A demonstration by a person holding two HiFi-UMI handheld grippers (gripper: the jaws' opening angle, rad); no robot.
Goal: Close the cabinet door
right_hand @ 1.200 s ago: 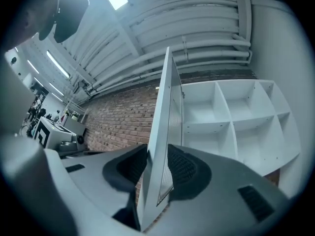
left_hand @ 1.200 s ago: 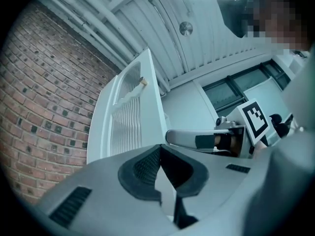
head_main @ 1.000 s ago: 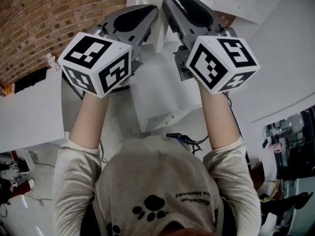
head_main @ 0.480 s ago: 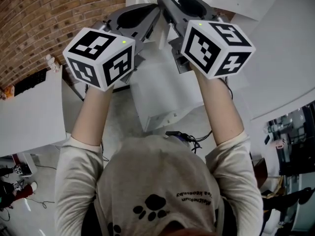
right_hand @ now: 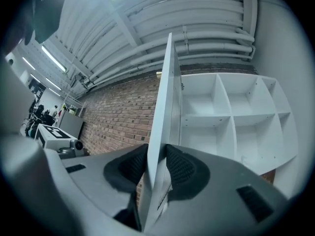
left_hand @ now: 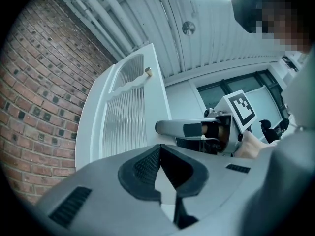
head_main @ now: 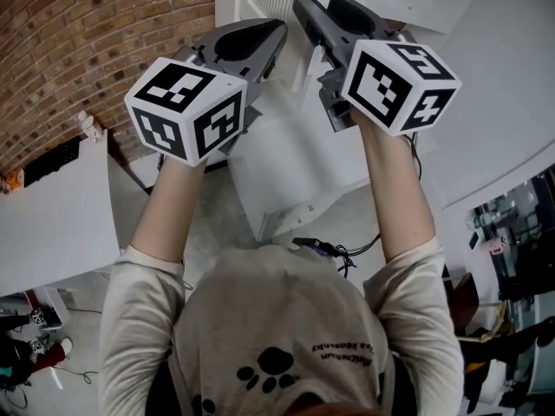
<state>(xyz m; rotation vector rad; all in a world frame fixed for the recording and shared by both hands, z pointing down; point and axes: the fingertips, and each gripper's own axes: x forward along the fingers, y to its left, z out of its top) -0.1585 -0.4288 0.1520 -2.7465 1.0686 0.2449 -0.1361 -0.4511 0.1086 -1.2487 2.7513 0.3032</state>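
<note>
Door: one white door [right_hand: 165, 107], tall, flat and thin. It stands open, edge-on, between the two grippers. The brick wall is on its left and the cabinet on its right.
Door face: smooth and painted, with a panel of thin up-and-down ribs [left_hand: 125, 117]. The panel has a wavy top.
Knob: one small round pale knob [left_hand: 147, 72], near the far top corner of the door.
Cabinet: white and boxy [right_hand: 236, 117]. Flat boards cut it into two rows of three open square holes.
Right gripper: grey and smooth [right_hand: 156, 154]. Its jaws have just been closing and now pinch the near edge of the door, one on each face.
Pads: two black pads [right_hand: 181, 168] with a bumpy grid, both touching the door.
Left gripper: grey, with a pointed nose [left_hand: 160, 149]. Its jaws are pressed tip to tip with nothing in them. It sits just left of the door, near the right gripper.
Cubes: two, one on each gripper [head_main: 186, 107]. They are white with black square marks.
Wall: rough red-brown brick [head_main: 87, 42], far left.
Arms: two, bare, coming out of pale sleeves [head_main: 139, 293].
</note>
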